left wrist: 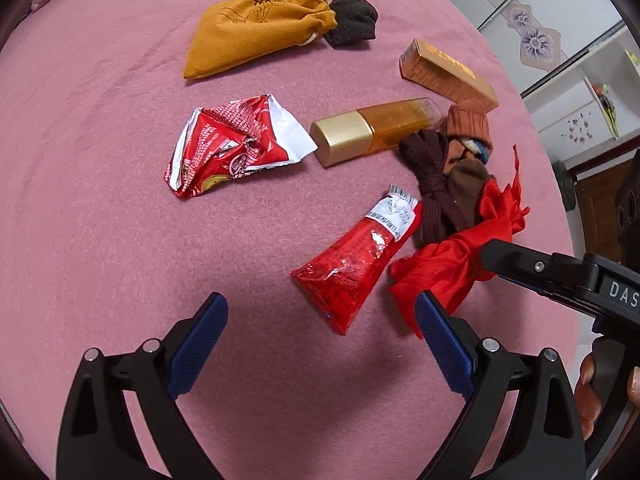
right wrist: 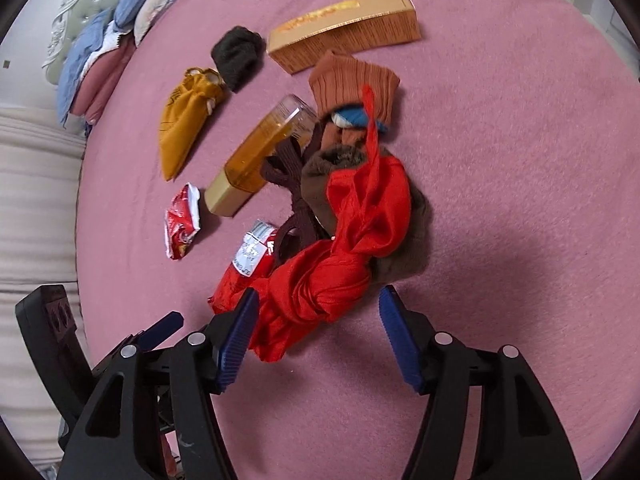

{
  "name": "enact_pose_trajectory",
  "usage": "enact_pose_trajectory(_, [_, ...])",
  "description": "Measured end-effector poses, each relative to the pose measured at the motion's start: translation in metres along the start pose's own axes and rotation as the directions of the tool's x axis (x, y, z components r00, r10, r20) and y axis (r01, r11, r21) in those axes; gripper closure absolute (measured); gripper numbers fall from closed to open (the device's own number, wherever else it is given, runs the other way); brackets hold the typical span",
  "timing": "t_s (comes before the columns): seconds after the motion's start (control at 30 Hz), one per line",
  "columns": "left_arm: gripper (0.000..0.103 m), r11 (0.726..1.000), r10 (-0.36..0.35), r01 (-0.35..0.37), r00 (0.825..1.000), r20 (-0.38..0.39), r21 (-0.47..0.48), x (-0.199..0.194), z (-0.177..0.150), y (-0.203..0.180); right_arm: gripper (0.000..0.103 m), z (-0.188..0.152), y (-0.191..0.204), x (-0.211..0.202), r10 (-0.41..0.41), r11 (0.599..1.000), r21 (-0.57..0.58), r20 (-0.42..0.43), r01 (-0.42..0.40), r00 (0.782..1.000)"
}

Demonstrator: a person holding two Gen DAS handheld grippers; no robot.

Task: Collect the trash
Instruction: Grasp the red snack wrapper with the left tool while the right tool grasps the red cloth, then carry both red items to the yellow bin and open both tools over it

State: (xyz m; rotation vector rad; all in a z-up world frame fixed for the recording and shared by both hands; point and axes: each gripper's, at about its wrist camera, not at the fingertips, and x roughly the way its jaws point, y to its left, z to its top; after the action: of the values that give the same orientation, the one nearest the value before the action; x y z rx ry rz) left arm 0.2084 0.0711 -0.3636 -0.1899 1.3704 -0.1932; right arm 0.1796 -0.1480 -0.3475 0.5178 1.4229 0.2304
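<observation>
A crumpled red snack wrapper (left wrist: 232, 146) (right wrist: 182, 226) and a flattened red foil tube wrapper (left wrist: 354, 270) (right wrist: 248, 260) lie on the pink bed cover (left wrist: 120, 220). A knotted red cloth bag (left wrist: 452, 276) (right wrist: 340, 252) lies right of the tube wrapper. My left gripper (left wrist: 320, 340) is open and empty, just short of the tube wrapper. My right gripper (right wrist: 316, 336) is open, its jaws on either side of the red bag's near end, not closed on it. It also shows in the left wrist view (left wrist: 532, 272) against the bag.
An amber bottle with a gold cap (left wrist: 372, 130) (right wrist: 260, 152), a gold box (left wrist: 448, 74) (right wrist: 344, 30), a mustard drawstring pouch (left wrist: 256, 32) (right wrist: 184, 128), a dark sock ball (left wrist: 354, 20) (right wrist: 236, 56) and a heap of brown and orange socks (left wrist: 452, 168) (right wrist: 352, 84) lie around. Pillows (right wrist: 104, 40) line the far side.
</observation>
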Motion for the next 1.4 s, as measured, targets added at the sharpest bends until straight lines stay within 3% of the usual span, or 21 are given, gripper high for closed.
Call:
enact_pose_trajectory(0.03, [0.009,1.0,0.001,-0.001,1.0,-0.004,0.006,0.002,0.0,0.0,0.045,0.0,-0.001,0.001,-0.001,1.0,0.003,-0.001,0.001,1.0])
enact_pose_trajectory(0.1, [0.009,1.0,-0.003,0.003,1.0,-0.006,0.018,0.004,0.0,-0.001,0.062,-0.001,-0.004,0.003,0.009,1.0,0.001,-0.003,-0.009,1.0])
enact_pose_trajectory(0.17, [0.009,1.0,-0.006,0.006,1.0,-0.008,0.03,0.007,0.001,-0.002,0.066,-0.002,-0.008,0.003,0.017,1.0,0.002,-0.004,-0.017,1.0])
enact_pose_trajectory(0.43, [0.008,0.998,-0.016,0.017,1.0,-0.012,0.057,0.02,0.009,-0.01,0.069,-0.007,-0.025,-0.03,0.066,0.998,-0.008,0.049,-0.065,0.997])
enact_pose_trajectory(0.73, [0.016,0.993,0.061,-0.058,0.998,-0.025,0.104,0.044,0.028,-0.025,0.069,-0.014,-0.049,-0.051,0.049,0.999,-0.007,0.061,-0.048,0.997])
enact_pose_trajectory(0.83, [0.029,0.988,0.109,-0.105,0.994,-0.025,0.116,0.05,0.031,-0.031,0.069,-0.017,-0.053,-0.053,0.047,0.999,-0.001,0.067,-0.047,0.997])
enact_pose_trajectory(0.93, [0.057,0.977,0.173,-0.168,0.985,-0.029,0.131,0.052,0.035,-0.035,0.069,-0.017,-0.055,-0.055,0.053,0.999,0.004,0.067,-0.053,0.996])
enact_pose_trajectory(1.0, [0.068,0.981,0.166,-0.162,0.986,-0.031,0.104,0.049,0.038,-0.034,0.069,-0.018,-0.056,-0.058,0.06,0.998,0.004,0.065,-0.06,0.996])
enact_pose_trajectory(1.17, [0.07,0.997,0.067,-0.068,0.997,-0.033,-0.036,0.033,0.036,-0.02,0.069,-0.021,-0.055,-0.07,0.076,0.997,-0.005,0.065,-0.076,0.995])
enact_pose_trajectory(1.4, [0.07,0.988,-0.063,0.064,0.998,0.014,-0.137,-0.009,0.016,-0.038,0.069,-0.021,-0.053,-0.102,0.089,0.995,-0.051,0.079,-0.085,0.993])
